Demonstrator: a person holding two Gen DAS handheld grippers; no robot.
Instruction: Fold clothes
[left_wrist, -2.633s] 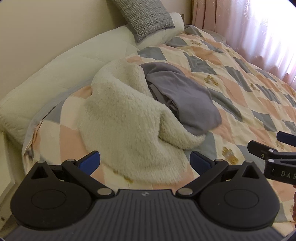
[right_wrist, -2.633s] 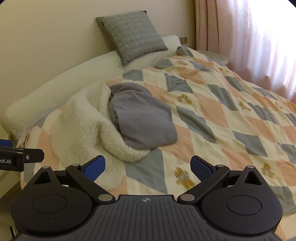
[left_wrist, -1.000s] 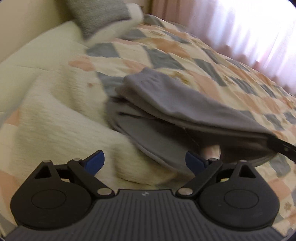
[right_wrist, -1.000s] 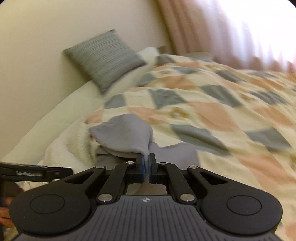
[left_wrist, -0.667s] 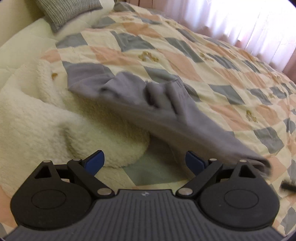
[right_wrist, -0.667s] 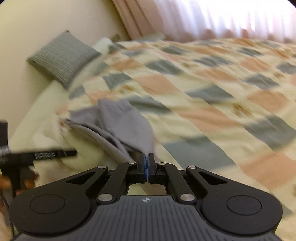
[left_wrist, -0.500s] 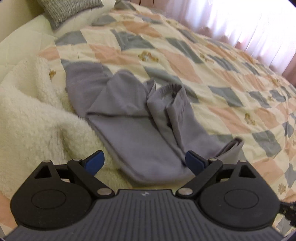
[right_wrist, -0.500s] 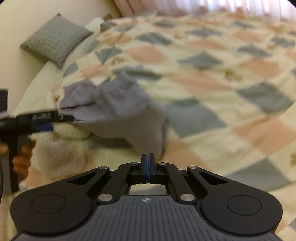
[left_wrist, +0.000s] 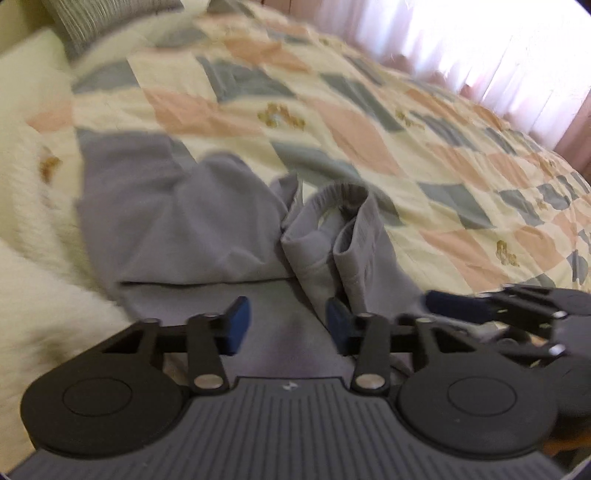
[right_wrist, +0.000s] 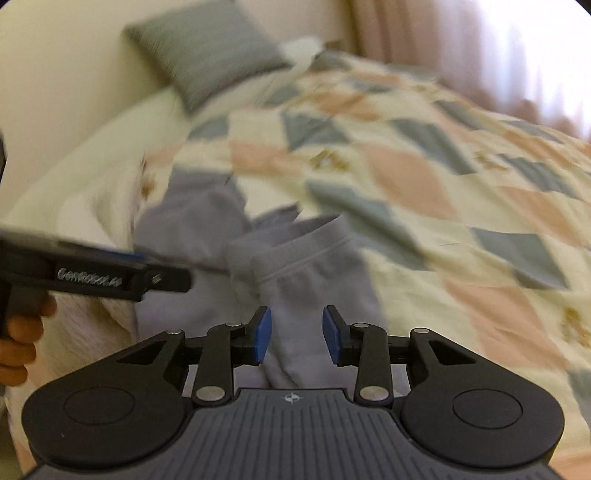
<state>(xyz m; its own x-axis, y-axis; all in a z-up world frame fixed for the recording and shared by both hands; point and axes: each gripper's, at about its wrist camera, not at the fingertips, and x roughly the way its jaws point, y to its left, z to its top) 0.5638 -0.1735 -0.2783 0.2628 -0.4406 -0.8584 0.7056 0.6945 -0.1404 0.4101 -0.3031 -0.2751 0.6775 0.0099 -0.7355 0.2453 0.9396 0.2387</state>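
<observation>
Grey trousers (left_wrist: 177, 229) lie crumpled between both parted grippers — left gripper (left_wrist: 284, 328), right gripper (right_wrist: 297, 334).

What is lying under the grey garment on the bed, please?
The grey garment lies mostly on the patchwork quilt. Its left edge meets the white fleecy blanket; whether it overlaps the blanket is unclear. Anything directly beneath the cloth is covered and cannot be seen.

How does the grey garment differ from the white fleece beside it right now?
The grey garment is smooth, thin knit with a ribbed waistband showing; the white fleece is thick and shaggy. The grey garment lies spread in front of both open grippers, left gripper and right gripper; the white fleece is bunched off to the left. The garment's left part overlaps the fleece's edge. Both lie on the patchwork quilt.
</observation>
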